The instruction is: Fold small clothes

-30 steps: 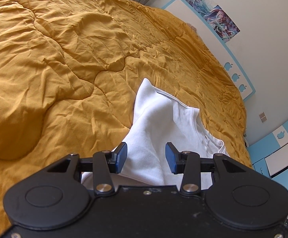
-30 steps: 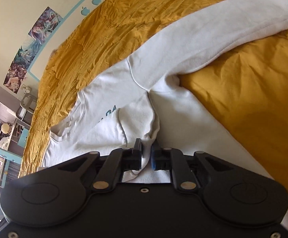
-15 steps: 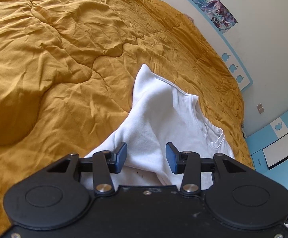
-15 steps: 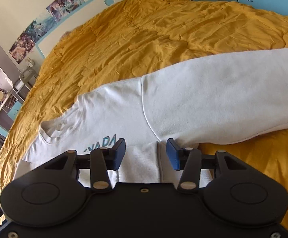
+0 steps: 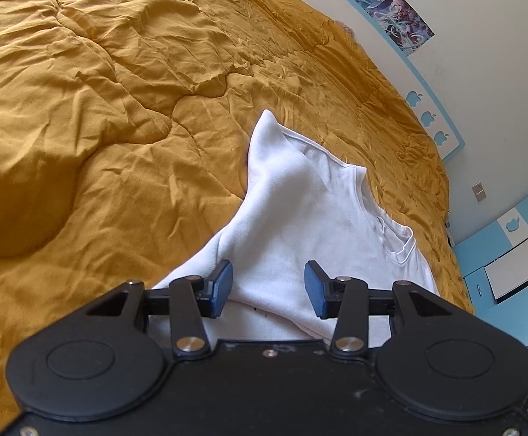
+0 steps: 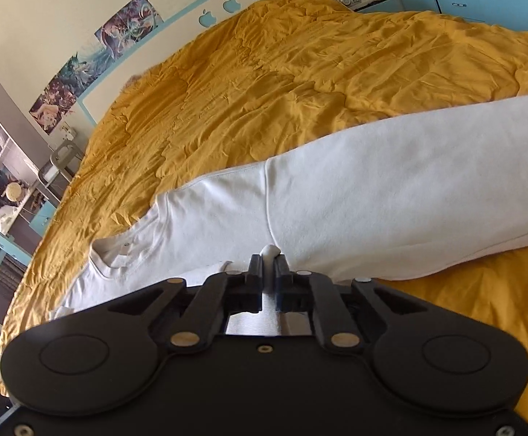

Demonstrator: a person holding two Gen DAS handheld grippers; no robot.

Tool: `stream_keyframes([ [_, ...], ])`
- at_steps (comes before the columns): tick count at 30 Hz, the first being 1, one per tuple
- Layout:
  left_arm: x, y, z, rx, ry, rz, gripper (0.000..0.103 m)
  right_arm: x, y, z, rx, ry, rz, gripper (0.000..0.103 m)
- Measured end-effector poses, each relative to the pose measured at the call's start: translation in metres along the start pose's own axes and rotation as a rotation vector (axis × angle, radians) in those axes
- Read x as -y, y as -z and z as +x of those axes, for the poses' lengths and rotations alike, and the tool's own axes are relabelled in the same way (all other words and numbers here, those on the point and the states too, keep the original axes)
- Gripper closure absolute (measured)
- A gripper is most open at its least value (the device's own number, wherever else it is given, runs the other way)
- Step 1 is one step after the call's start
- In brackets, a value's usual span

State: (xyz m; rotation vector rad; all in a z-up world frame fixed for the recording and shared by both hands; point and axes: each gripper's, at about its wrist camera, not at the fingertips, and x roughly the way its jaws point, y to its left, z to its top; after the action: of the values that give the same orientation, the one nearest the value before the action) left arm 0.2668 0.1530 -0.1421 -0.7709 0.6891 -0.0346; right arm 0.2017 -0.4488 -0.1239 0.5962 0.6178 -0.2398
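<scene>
We lay the white sweatshirt (image 6: 355, 196) flat on the bed's mustard quilt (image 6: 300, 83), its sleeve reaching to 3 o'clock. Our right tool (image 6: 270, 272) has just closed, pinching a fabric fold to carry it over. Our left tool (image 5: 268, 287) stays spread above the cloth, gripping nothing.

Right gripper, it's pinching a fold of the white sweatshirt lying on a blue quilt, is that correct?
Not quite: the quilt is mustard yellow, not blue, as the right wrist view shows. The rest holds: the right gripper is shut on a fold of the white sweatshirt.
</scene>
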Motion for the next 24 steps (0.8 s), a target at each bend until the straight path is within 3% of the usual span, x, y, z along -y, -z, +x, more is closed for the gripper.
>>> stream_keyframes([
  [5, 0.002, 0.001, -0.006, -0.010, 0.012, 0.005, 0.058, 0.013, 0.008, 0.009, -0.040, -0.005, 0.050, 0.095],
  [10, 0.006, 0.001, -0.012, -0.003, 0.029, 0.019, 0.058, 0.020, 0.020, -0.036, -0.028, -0.070, 0.115, 0.073],
  [16, 0.011, 0.005, -0.012, -0.010, 0.018, 0.017, 0.058, 0.032, 0.050, -0.040, -0.135, -0.111, 0.316, 0.071],
  [21, 0.013, 0.005, -0.011, -0.011, -0.004, 0.024, 0.058, 0.027, 0.056, -0.027, -0.121, -0.118, 0.398, 0.069],
  [22, 0.013, 0.005, -0.011, -0.012, -0.007, 0.026, 0.057, 0.027, 0.055, -0.026, -0.106, -0.126, 0.403, 0.069],
  [23, 0.012, 0.004, -0.009, -0.016, -0.012, 0.029, 0.057, 0.027, 0.055, -0.026, -0.101, -0.131, 0.397, 0.088],
  [24, 0.012, 0.004, -0.008, -0.017, -0.022, 0.028, 0.057, 0.027, 0.055, -0.028, -0.099, -0.128, 0.399, 0.095],
])
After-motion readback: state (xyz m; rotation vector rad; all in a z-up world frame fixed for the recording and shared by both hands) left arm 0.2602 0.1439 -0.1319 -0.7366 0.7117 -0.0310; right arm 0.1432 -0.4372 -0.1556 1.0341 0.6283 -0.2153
